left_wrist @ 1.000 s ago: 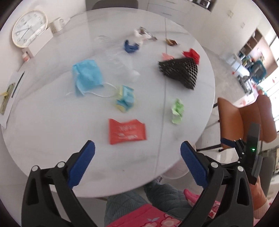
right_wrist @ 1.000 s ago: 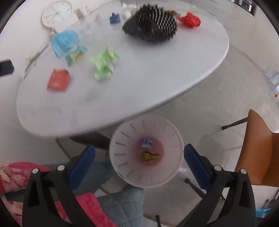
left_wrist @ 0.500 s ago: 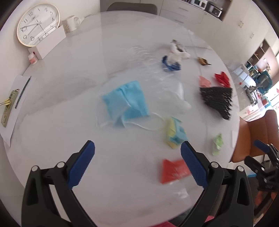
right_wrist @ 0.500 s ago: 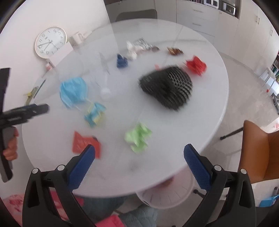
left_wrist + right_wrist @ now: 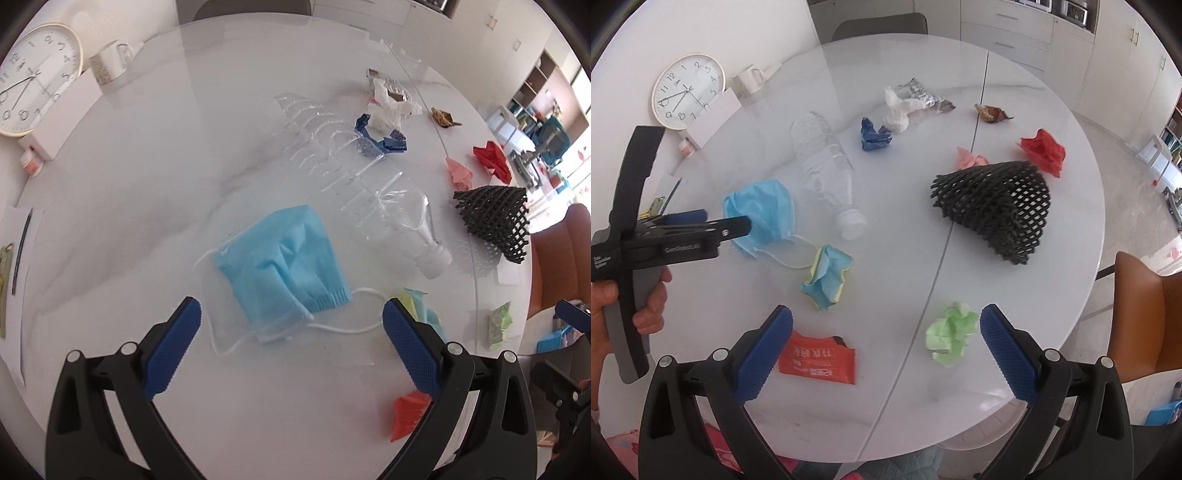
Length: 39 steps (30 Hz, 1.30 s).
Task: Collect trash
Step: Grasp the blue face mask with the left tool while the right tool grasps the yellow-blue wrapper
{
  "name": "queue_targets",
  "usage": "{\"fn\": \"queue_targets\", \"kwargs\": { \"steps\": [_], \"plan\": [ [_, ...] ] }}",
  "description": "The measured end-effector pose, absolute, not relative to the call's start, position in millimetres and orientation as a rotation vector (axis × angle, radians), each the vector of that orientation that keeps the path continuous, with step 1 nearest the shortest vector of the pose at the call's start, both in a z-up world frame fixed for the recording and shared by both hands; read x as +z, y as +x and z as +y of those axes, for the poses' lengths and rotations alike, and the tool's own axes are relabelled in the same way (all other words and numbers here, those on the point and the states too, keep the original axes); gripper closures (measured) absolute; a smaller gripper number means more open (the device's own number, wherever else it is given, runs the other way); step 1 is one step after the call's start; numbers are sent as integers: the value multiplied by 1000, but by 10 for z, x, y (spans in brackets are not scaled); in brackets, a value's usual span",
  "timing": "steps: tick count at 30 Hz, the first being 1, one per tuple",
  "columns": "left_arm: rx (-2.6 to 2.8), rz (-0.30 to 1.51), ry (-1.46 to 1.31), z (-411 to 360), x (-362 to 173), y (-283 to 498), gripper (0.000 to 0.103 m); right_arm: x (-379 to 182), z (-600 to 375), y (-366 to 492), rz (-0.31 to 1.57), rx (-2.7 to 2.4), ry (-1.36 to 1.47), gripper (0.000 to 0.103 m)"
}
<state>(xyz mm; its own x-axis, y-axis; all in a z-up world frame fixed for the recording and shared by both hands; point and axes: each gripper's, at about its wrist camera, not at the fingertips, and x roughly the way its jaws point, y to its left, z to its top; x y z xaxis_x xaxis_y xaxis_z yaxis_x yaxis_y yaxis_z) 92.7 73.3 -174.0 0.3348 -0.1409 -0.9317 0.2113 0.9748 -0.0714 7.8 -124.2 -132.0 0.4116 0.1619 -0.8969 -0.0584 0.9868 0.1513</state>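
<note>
Trash lies scattered on a round white table (image 5: 1015,295). A blue face mask (image 5: 284,269) lies just ahead of my open, empty left gripper (image 5: 291,332); it also shows in the right wrist view (image 5: 764,214). A clear plastic bottle (image 5: 354,173) lies beyond it. My open, empty right gripper (image 5: 886,343) hovers over the near edge, between a red wrapper (image 5: 818,360) and a green paper wad (image 5: 949,332). A blue-yellow wad (image 5: 827,277), black foam net (image 5: 1001,206), red paper (image 5: 1045,149), pink wad (image 5: 971,160), dark blue wad (image 5: 873,134), white tissue (image 5: 899,109) and brown wrapper (image 5: 991,112) lie farther out.
A wall clock (image 5: 687,90), a white box (image 5: 713,116) and a mug (image 5: 748,79) stand at the table's far left. Papers and a pen (image 5: 18,240) lie at the left edge. An orange chair (image 5: 1145,314) stands right of the table.
Both grippers rose from below the table edge to over the tabletop. The left one moved forward to the blue mask. The white bin seen under the right gripper has left that view.
</note>
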Motion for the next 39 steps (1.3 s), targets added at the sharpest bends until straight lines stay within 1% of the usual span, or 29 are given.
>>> {"fn": "queue_targets", "kwargs": {
  "steps": [6, 8, 9, 10, 11, 13, 14, 15, 16, 17, 18, 19, 23, 33, 34, 35, 36, 38, 39],
  "plan": [
    [-242, 1241, 92, 740, -1918, 1081, 9, -1476, -1069, 194, 1184, 137, 104, 2],
    [-245, 1244, 100, 750, -1955, 1116, 11, -1533, -1015, 249, 1195, 141, 107, 2],
    [-245, 1251, 112, 746, -1983, 1137, 15, -1565, -983, 278, 1201, 139, 107, 2],
    [-248, 1259, 120, 741, -2005, 1152, 21, -1613, -940, 322, 1208, 139, 110, 2],
    [-253, 1268, 127, 731, -2031, 1171, 24, -1646, -907, 356, 1214, 140, 112, 2],
    [-258, 1289, 138, 723, -2091, 1209, 39, -1715, -854, 412, 1224, 138, 112, 2],
    [-262, 1297, 141, 720, -2112, 1224, 43, -1752, -825, 442, 1229, 134, 113, 2],
    [-265, 1304, 146, 717, -2137, 1242, 51, -1789, -799, 471, 1236, 128, 115, 2],
    [-266, 1308, 152, 717, -2149, 1251, 61, -1813, -787, 482, 1239, 125, 117, 2],
    [-264, 1311, 161, 714, -2159, 1261, 67, -1850, -769, 507, 1244, 122, 128, 2],
    [-262, 1311, 165, 715, -2161, 1267, 75, -1870, -764, 522, 1247, 118, 135, 2],
    [-260, 1310, 166, 720, -2157, 1273, 78, -1907, -747, 546, 1254, 104, 143, 2],
    [-262, 1303, 145, 758, -2104, 1278, 81, -1993, -681, 597, 1275, 95, 160, 2],
    [-252, 1267, 99, 950, -1866, 1051, 81, -2139, -455, 681, 1303, 102, 104, 2],
    [-252, 1267, 92, 968, -1851, 1029, 81, -2142, -445, 684, 1302, 103, 100, 6],
    [-254, 1267, 86, 988, -1835, 1008, 81, -2148, -432, 686, 1303, 108, 94, 17],
    [-254, 1268, 81, 996, -1824, 990, 81, -2160, -416, 690, 1307, 114, 91, 22],
    [-256, 1268, 68, 1035, -1807, 956, 81, -2179, -395, 698, 1320, 123, 83, 40],
    [-257, 1268, 64, 1043, -1799, 947, 81, -2174, -384, 698, 1319, 122, 73, 46]
  ]
}}
